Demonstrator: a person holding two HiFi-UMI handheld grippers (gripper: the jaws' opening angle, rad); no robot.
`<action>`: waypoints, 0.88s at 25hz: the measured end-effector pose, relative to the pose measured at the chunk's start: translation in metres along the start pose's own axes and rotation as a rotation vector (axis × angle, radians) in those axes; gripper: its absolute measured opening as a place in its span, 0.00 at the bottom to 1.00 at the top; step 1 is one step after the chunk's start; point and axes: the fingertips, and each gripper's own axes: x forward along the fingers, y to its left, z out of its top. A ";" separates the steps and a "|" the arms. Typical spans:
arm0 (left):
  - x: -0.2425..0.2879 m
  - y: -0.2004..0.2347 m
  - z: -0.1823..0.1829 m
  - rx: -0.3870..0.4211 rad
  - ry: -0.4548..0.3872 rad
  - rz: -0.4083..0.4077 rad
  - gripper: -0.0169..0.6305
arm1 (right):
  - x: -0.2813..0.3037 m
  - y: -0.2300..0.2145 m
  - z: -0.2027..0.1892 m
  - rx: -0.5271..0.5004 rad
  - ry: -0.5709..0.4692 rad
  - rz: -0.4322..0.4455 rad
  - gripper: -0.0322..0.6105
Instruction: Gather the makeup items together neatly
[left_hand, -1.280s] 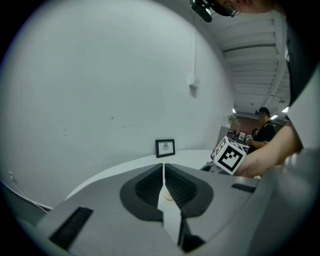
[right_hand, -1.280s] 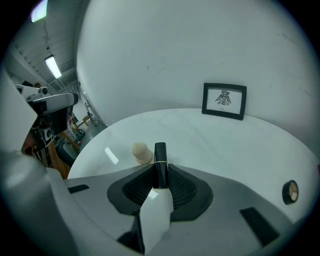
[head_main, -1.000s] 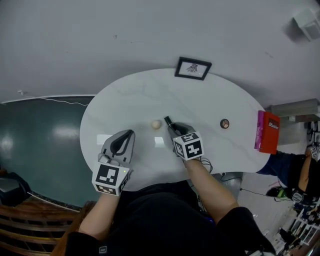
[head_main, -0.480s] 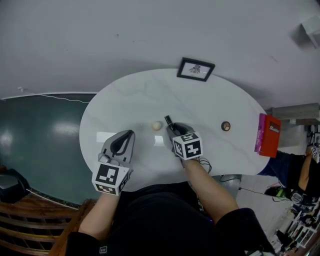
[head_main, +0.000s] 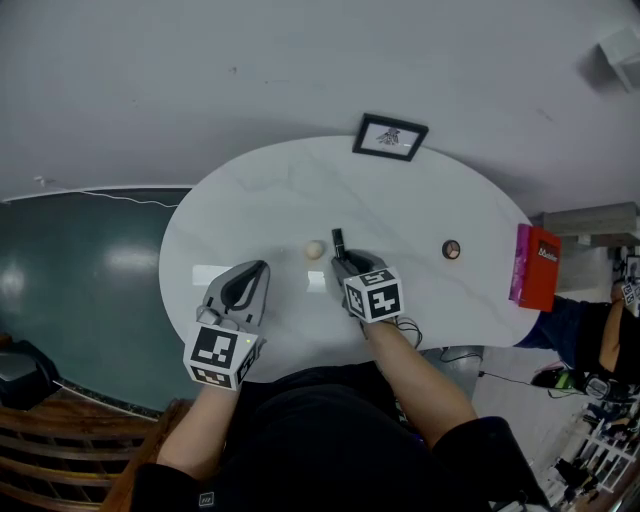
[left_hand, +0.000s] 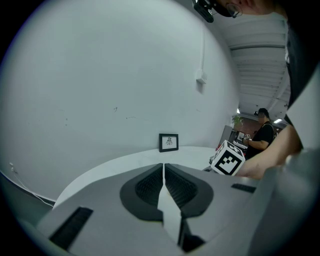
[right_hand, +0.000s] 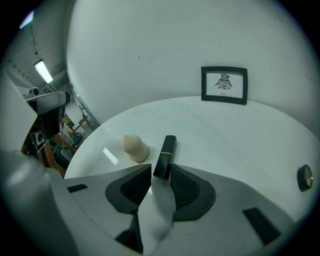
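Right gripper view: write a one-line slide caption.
Right gripper, jaws just opening, black lipstick partly between them, beige sponge beside it on white table.

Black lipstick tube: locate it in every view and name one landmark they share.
Head view: black lipstick tube mid-frame, right of the beige sponge.
Left gripper view: not in it.
Right gripper view: lower centre, right of the sponge.
Shared landmark: framed picture against the wall.

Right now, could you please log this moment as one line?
left gripper: shut, empty | right gripper: jaws just opening, lipstick between | sponge: beside lipstick
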 end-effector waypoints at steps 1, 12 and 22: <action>-0.001 0.000 0.000 0.000 0.000 -0.001 0.06 | 0.000 0.001 0.000 0.001 -0.001 -0.002 0.25; -0.017 -0.005 0.006 0.014 -0.050 -0.033 0.06 | -0.036 -0.004 0.013 0.006 -0.097 -0.058 0.26; -0.040 -0.036 0.027 0.054 -0.145 -0.089 0.06 | -0.127 0.006 0.038 -0.022 -0.309 -0.094 0.14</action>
